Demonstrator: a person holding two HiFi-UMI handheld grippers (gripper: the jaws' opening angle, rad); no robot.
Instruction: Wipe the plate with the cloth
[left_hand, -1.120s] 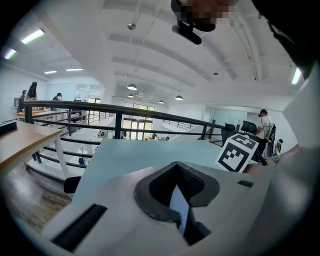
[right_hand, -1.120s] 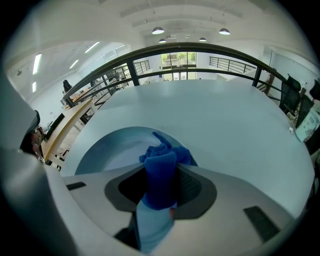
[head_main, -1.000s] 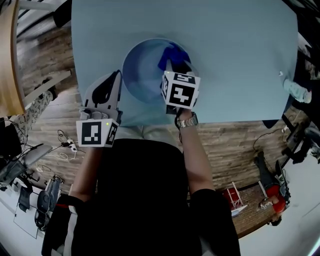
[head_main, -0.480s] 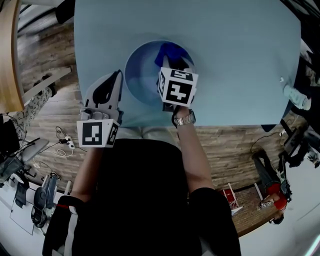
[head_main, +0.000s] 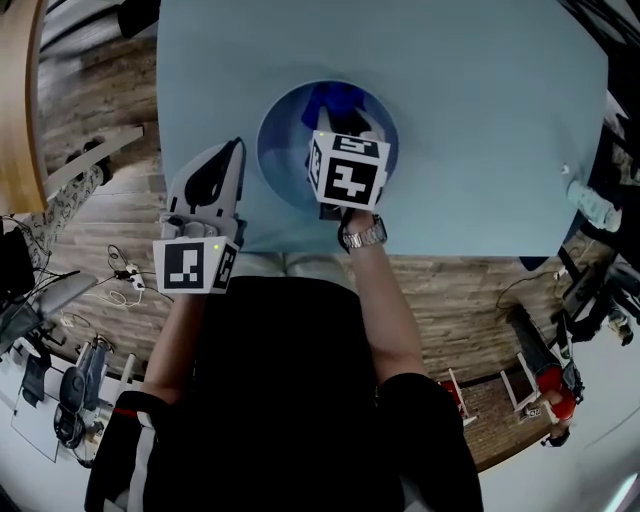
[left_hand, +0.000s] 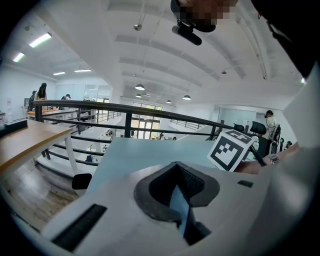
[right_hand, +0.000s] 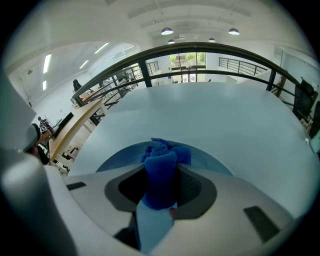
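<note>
A round blue plate (head_main: 277, 165) sits on the pale blue table (head_main: 480, 120) near its front edge. My right gripper (head_main: 343, 118) is over the plate, shut on a rolled blue cloth (head_main: 334, 99) that rests on the plate's far side. In the right gripper view the cloth (right_hand: 160, 172) stands pinched between the jaws, with the plate (right_hand: 114, 156) just beyond. My left gripper (head_main: 231, 152) hangs at the table's front left edge, left of the plate, shut and empty. The left gripper view shows its jaws (left_hand: 178, 199) together and the right gripper's marker cube (left_hand: 232, 149).
A clear plastic bottle (head_main: 591, 203) lies at the table's right edge. A wooden desk (head_main: 14, 110) curves along the far left. Wooden floor with cables and gear lies below the table's front edge. A black railing (right_hand: 200, 52) runs behind the table.
My right gripper has drawn the cloth leftward across the plate, from its right part toward the middle. The left gripper has stayed beside the plate.
</note>
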